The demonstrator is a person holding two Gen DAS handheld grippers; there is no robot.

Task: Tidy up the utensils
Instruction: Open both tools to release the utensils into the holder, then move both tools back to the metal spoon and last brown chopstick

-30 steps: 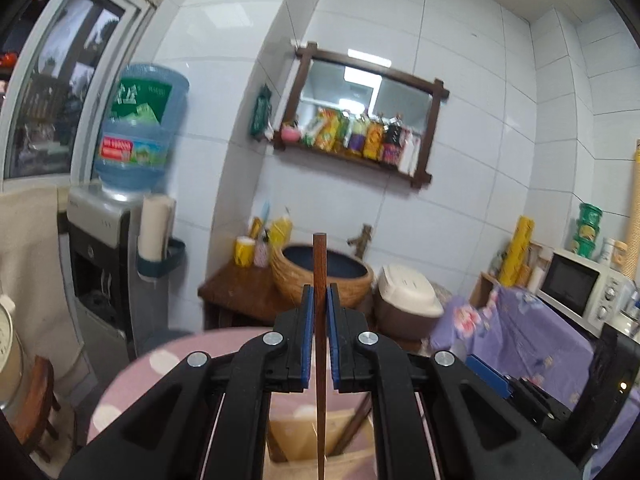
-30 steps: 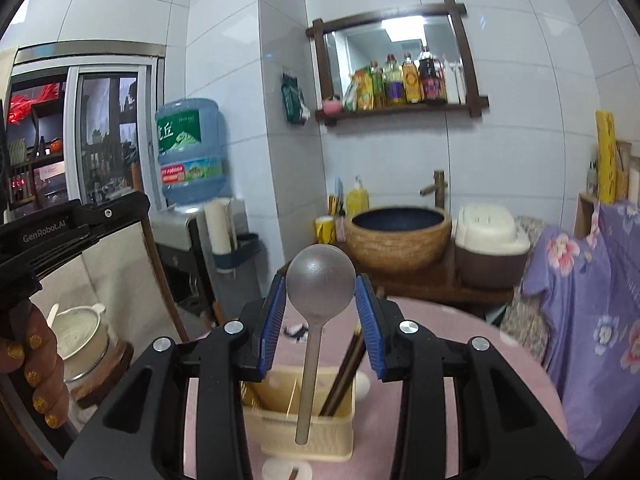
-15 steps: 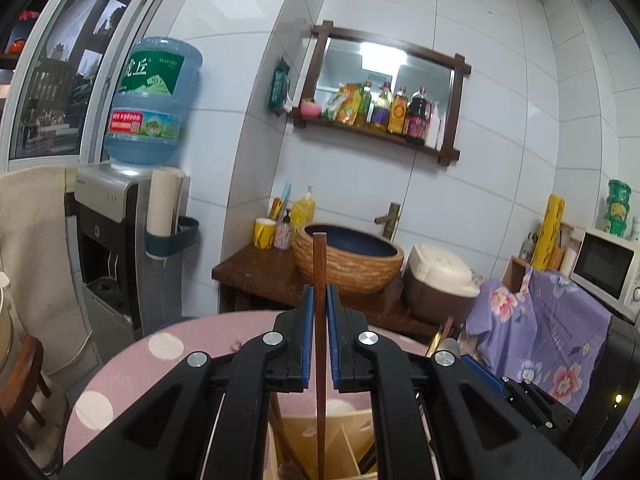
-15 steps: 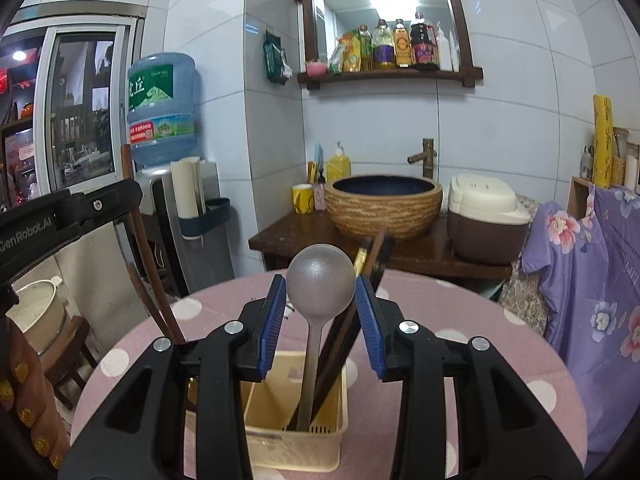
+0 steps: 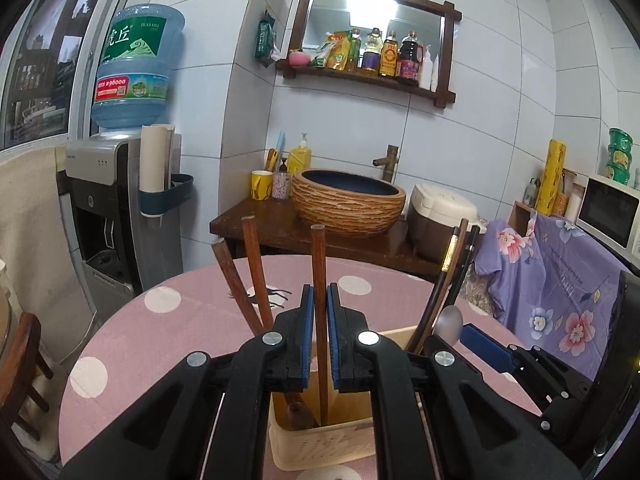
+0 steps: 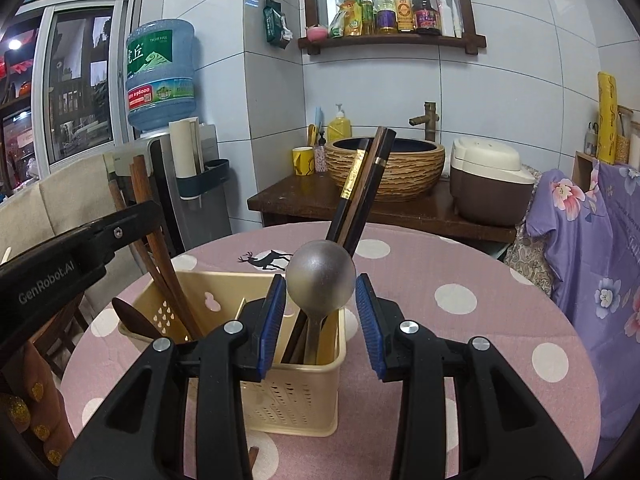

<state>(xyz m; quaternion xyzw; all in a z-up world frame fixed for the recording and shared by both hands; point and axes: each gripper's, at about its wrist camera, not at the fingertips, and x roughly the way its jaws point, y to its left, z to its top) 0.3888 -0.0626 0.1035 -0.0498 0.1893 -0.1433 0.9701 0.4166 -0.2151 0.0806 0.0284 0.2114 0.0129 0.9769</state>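
On the pink dotted desk (image 6: 460, 296), a cream utensil holder (image 6: 296, 400) is seen. One brown chopstick (image 5: 319, 280) is clamped upright by the left hand-held gripper (image 5: 319, 344), its lower end inside the holder. A metal spoon (image 6: 321, 280) is gripped by the right hand-held gripper (image 6: 321, 316), handle down in the holder's right compartment beside dark chopsticks (image 6: 360, 184).

Left claw (image 5: 320, 334) clamped tight on upright brown chopstick (image 5: 319, 264), lower end down inside cream utensil caddy (image 5: 324, 446). Two more brown chopsticks (image 5: 244, 276) leaning left in caddy; dark chopsticks (image 5: 448, 280) leaning right, beside metal spoon (image 5: 448, 328). Right claw (image 5: 486, 348) seen at right edge, blue pad showing, grip unclear. Caddy standing on pink polka-dot table (image 5: 160, 332).
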